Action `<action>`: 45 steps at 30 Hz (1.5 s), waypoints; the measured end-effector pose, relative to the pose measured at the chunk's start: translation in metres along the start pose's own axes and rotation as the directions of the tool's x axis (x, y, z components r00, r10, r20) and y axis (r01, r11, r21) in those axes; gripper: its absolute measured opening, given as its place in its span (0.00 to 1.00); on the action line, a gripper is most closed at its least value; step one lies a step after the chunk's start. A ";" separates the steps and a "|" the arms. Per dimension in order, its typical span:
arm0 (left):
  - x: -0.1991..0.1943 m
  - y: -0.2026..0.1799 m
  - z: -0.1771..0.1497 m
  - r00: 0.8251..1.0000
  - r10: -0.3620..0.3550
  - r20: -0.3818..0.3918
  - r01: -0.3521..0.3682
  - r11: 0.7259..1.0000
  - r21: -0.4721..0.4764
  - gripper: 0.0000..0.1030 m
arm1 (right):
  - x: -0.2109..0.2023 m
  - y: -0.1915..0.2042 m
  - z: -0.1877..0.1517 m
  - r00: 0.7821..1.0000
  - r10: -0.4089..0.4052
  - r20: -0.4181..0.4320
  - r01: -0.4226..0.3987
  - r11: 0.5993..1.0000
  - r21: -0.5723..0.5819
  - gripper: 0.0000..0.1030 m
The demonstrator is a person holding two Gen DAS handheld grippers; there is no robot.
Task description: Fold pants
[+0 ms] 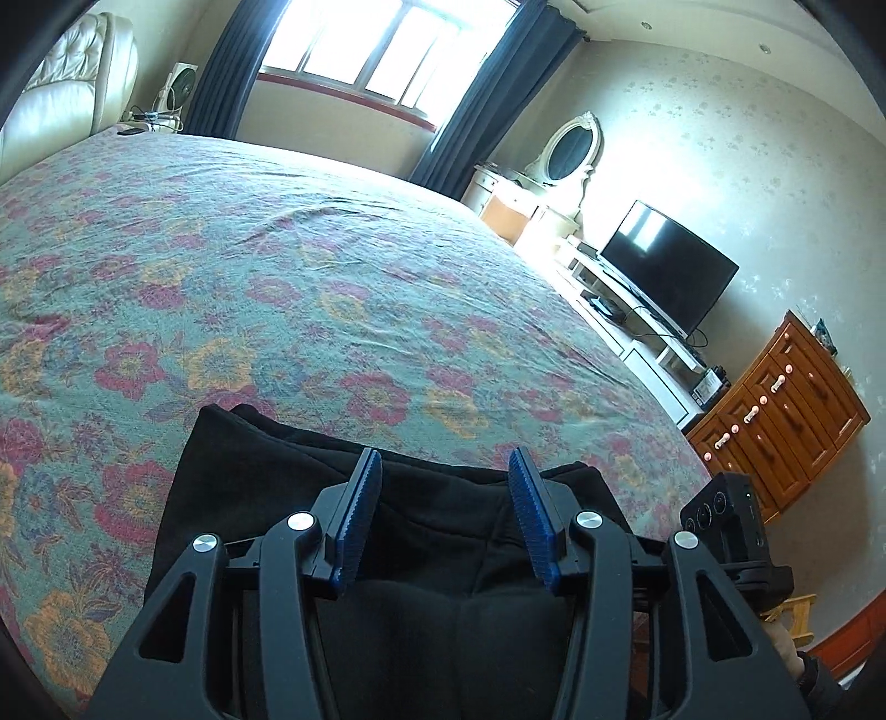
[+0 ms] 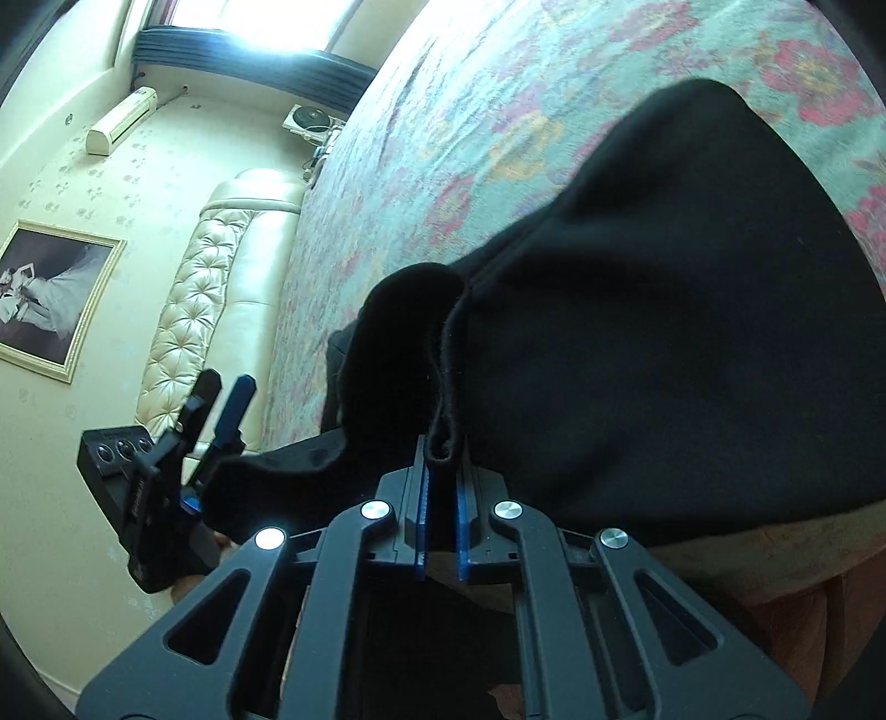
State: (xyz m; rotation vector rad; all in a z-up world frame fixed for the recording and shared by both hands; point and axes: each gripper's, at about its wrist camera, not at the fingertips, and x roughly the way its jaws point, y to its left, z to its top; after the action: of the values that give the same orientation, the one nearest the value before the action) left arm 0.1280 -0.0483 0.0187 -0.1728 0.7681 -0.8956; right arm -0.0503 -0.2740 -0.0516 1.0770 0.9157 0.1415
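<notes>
Bed: wide, covered with a green spread patterned in red and yellow flowers; fills most of both views. Cream tufted headboard at its head end.

Pants: black, soft fabric, lying at the near edge of the bed on the floral spread. One part lies flat beneath the left gripper; another part is lifted into a hanging fold, its hemmed edge rising from the right gripper.

Window: bright, flanked by dark blue curtains on the far wall.

Chest of drawers: orange-brown wood, pale knobs, against the wall past the foot of the bed.

Television: dark screen, standing on a white low unit.

Dressing table with oval mirror: white, beside the curtain.

Framed picture: gilt frame, on the wall beside the headboard.

Air conditioner: white wall unit, high near the ceiling.

Left gripper: black frame, blue pads, jaws standing apart at a middling gap with nothing between them; it hangs just above the flat black cloth.

Right gripper: same make, jaws drawn narrow and pinching the folded edge of the pants between the blue pads.
</notes>
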 end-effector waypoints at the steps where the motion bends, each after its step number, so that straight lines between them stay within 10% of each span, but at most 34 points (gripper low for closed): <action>1: 0.003 -0.001 -0.001 1.000 -0.001 -0.008 0.001 1.000 -0.001 0.47 | 0.001 -0.008 -0.003 1.000 -0.011 -0.003 0.011 1.000 0.019 0.06; 6: 0.006 0.003 -0.001 1.000 -0.024 -0.011 0.024 0.998 -0.059 0.47 | 0.012 -0.036 -0.007 0.999 0.013 -0.031 -0.010 0.992 0.126 0.08; 12: -0.007 0.015 -0.004 1.000 0.017 -0.005 -0.018 0.999 -0.050 0.53 | -0.016 -0.011 -0.008 0.993 0.046 0.111 -0.057 0.994 0.094 0.37; 18: -0.014 0.019 -0.009 0.998 0.059 0.003 -0.059 0.998 -0.019 0.53 | 0.018 0.000 -0.005 0.992 0.123 -0.006 -0.122 0.988 0.095 0.46; 25: -0.023 0.027 -0.012 0.994 0.105 0.015 -0.105 0.994 0.007 0.70 | -0.032 0.044 0.006 0.971 0.032 0.237 -0.020 0.998 -0.051 0.55; 32: -0.024 0.046 -0.014 0.993 0.117 0.008 -0.117 0.991 -0.068 0.70 | 0.026 0.016 -0.001 0.998 0.016 -0.062 -0.012 0.998 0.063 0.62; 45: -0.024 0.055 -0.018 0.993 0.122 -0.008 -0.122 0.988 -0.091 0.70 | 0.080 0.032 -0.009 0.992 0.082 -0.095 -0.076 0.995 0.059 0.65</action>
State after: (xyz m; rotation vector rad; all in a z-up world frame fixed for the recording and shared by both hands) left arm 0.1416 0.0076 -0.0058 -0.2031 0.8137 -0.7456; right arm 0.0050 -0.2105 -0.0736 1.1663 0.9691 0.2373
